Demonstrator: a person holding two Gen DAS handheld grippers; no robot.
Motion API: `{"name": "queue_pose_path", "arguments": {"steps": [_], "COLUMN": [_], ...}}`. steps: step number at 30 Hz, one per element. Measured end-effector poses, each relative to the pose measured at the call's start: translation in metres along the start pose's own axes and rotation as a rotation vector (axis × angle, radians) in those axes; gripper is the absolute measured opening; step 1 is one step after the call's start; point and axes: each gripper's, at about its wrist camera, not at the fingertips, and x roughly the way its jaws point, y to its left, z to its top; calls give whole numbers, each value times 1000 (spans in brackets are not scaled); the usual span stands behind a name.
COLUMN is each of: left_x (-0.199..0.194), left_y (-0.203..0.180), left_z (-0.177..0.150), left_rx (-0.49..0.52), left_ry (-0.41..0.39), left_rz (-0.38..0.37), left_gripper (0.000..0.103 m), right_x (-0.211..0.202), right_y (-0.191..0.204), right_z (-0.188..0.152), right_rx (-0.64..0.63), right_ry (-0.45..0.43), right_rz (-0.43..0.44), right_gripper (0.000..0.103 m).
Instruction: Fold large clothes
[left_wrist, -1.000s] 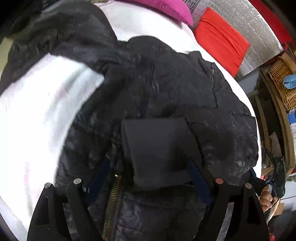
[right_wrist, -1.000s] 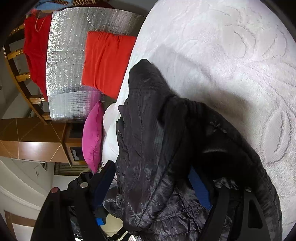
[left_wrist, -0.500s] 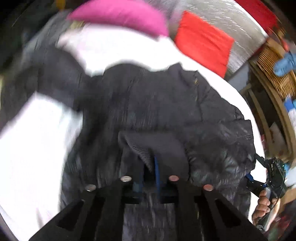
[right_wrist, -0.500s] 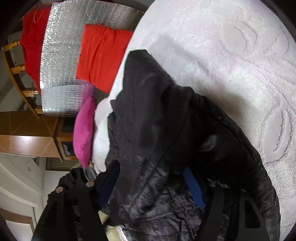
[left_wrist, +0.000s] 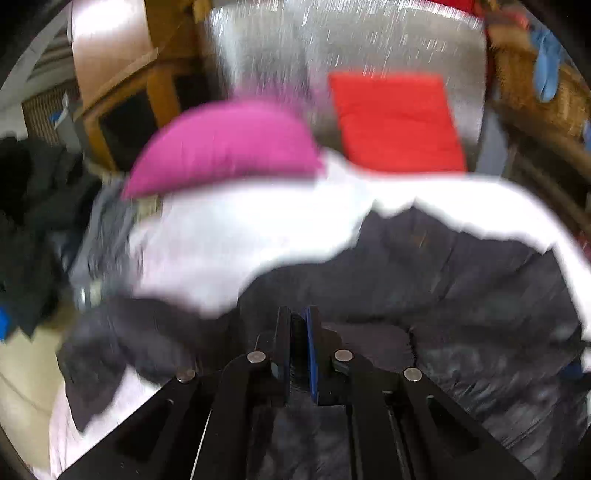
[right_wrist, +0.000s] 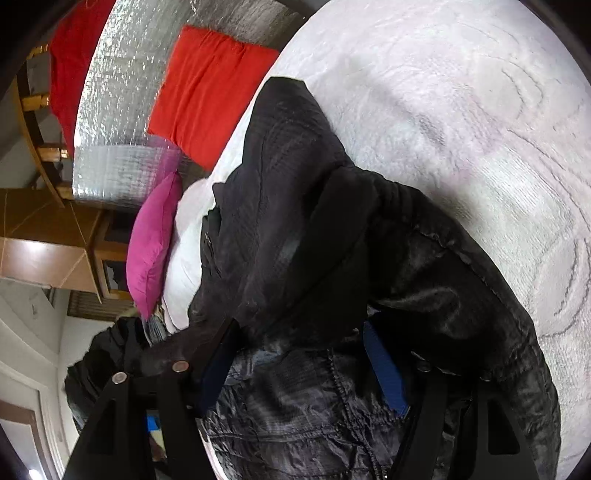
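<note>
Left gripper (left_wrist: 298, 328): the two blue-padded fingers (left_wrist: 312, 347) stand nearly together, with only a thin dark strip between them; motion blur in the left wrist view hides whether that strip is cloth, so a hold on the garment cannot be told. Beyond its tips a black quilted jacket (left_wrist: 461, 295) lies spread over a white bedspread (left_wrist: 240, 236), one dark sleeve (left_wrist: 110, 339) trailing to the left, off the bedspread's edge. At the far end of the bed sit a magenta pillow (left_wrist: 225, 147) and a red cushion (left_wrist: 397, 122), the latter leaning on a silver foil panel (left_wrist: 277, 48). A heap of dark clothing (left_wrist: 33, 229) lies left of the bed.

Right gripper (right_wrist: 295, 354): the jaws stand wide apart, a blue pad (right_wrist: 384, 369) showing on the right-hand finger, while the left-hand finger (right_wrist: 218, 362) lies along the jacket's edge. Bunched black jacket (right_wrist: 295, 229) fabric fills the gap and rises in a fold over the fingers; the quilted shell (right_wrist: 306, 413) and its seam show nearest the camera. The embossed white bedspread (right_wrist: 480, 110) extends to the right. At left appear the magenta pillow (right_wrist: 153, 243), red cushion (right_wrist: 207, 88), foil panel (right_wrist: 122, 110) and a wooden cabinet (right_wrist: 48, 251).
</note>
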Motion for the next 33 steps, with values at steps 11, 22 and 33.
{"name": "queue_pose_path", "arguments": {"steps": [11, 22, 33], "left_x": [33, 55, 44], "left_y": [10, -16, -22], "left_z": [-52, -32, 24], "left_rx": [15, 10, 176], "left_ry": [177, 226, 63], "left_rz": [-60, -180, 52], "left_gripper": [9, 3, 3], "right_x": [-16, -37, 19], "right_y": [40, 57, 58], "right_z": [-9, -3, -20], "right_rx": [-319, -431, -434], "right_ry": [218, -51, -37], "right_rz": [-88, -58, -205], "right_gripper": [73, 36, 37]}}
